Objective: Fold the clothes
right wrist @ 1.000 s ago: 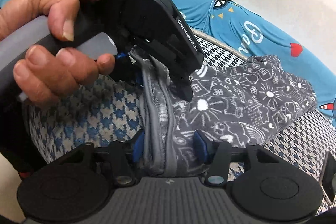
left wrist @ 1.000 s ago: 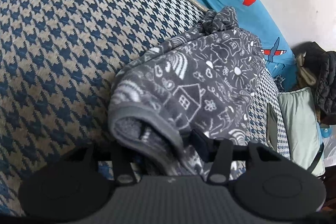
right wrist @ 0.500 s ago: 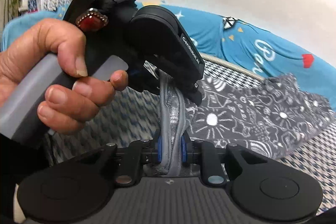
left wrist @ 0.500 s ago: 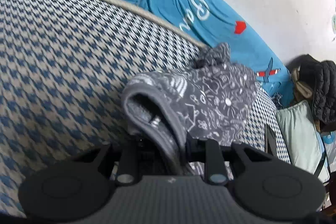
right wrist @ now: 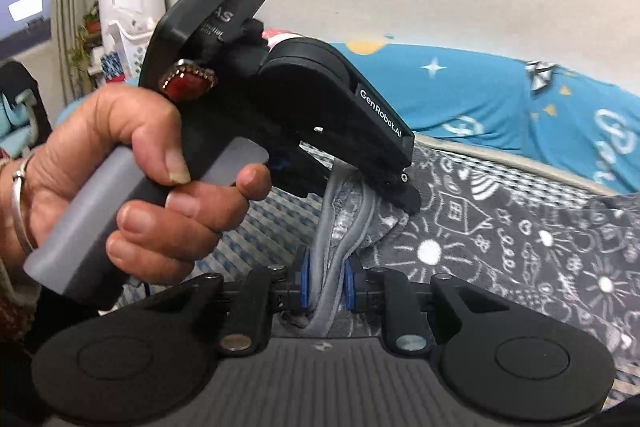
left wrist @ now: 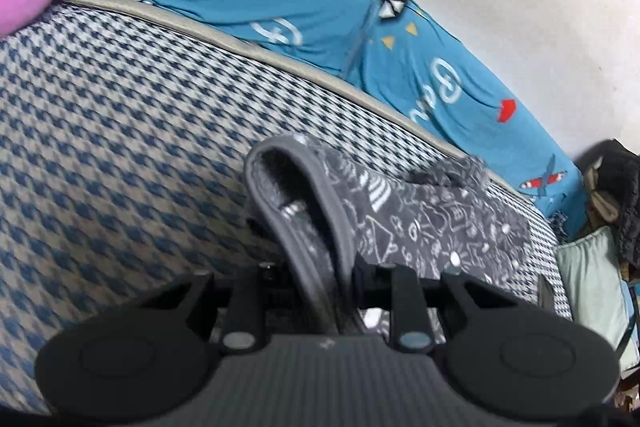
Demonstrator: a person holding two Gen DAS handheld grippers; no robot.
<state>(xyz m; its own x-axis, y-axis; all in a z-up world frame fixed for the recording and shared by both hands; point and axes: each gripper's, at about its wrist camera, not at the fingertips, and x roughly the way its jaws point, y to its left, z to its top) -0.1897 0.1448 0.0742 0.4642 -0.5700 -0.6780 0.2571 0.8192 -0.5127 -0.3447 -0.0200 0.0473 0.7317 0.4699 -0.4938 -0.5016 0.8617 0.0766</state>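
Above the houndstooth mattress point(left wrist: 120, 155), the left gripper point(left wrist: 320, 275) was pinched on the grey hem of the 1 doodle-printed garment point(left wrist: 432, 223), and just right of it the right gripper point(right wrist: 325, 279) was pressed together on the same bunched hem. Likely the 2 grips held the edge taut so the garment, trailing rightward across the mattress, could be folded. 1 hand point(right wrist: 120, 179) held the left gripper's handle.

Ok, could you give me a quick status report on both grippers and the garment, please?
Left gripper shut on grey patterned garment hem. Right gripper shut on same hem, close beside it. Garment trails onto houndstooth cushion. Nothing in the way.
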